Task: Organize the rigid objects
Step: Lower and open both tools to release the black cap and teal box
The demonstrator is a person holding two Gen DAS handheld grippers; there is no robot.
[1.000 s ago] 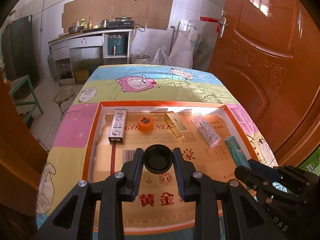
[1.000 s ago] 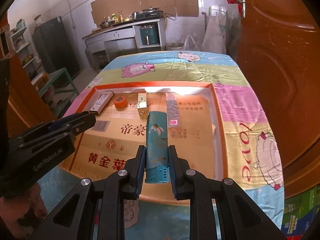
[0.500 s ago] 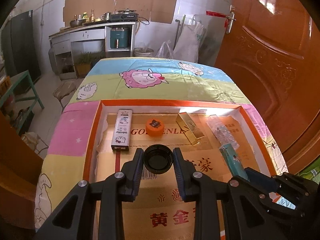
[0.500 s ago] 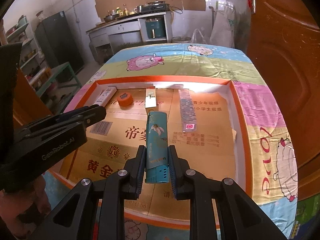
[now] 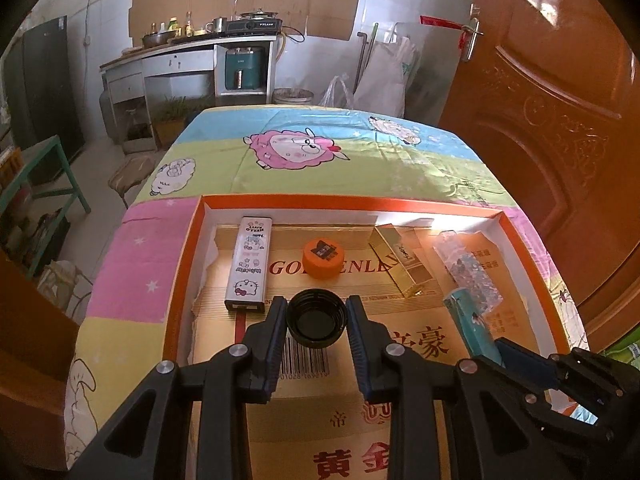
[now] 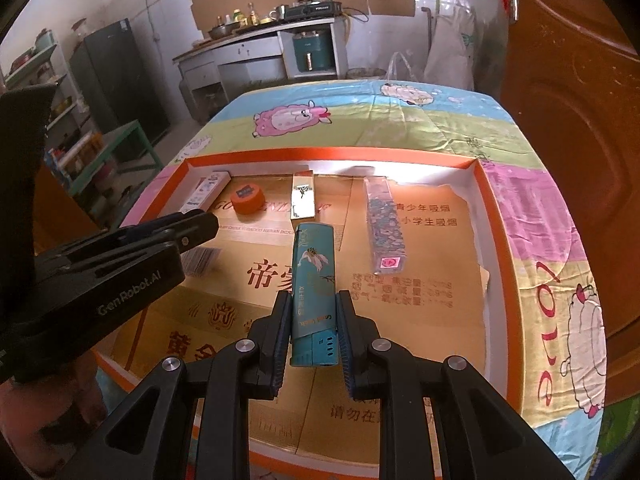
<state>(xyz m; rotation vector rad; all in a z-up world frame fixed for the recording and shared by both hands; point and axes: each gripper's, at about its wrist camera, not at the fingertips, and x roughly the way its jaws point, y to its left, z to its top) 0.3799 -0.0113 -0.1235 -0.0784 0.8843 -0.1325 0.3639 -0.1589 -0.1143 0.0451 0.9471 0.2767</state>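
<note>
Over the orange tray (image 5: pixel 182 280), the left hand-held gripper (image 5: pixel 316 322) clamps a black cap (image 5: pixel 316 323) and the right hand-held gripper (image 6: pixel 312 330) a teal lighter (image 6: pixel 313 292), both seemingly awaiting placement in the row.

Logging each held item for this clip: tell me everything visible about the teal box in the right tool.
The teal box is a slim, long rectangular carton, cardboard by the look, printed with a white flower and small gold lettering; its near end is darker blue with small slots. It points away from the camera, lengthwise along the fingers. The right tool is shut on its near end, one pad on each long side. It is over the gold-printed cardboard lining of the orange-rimmed tray; whether it touches the lining cannot be told.
</note>
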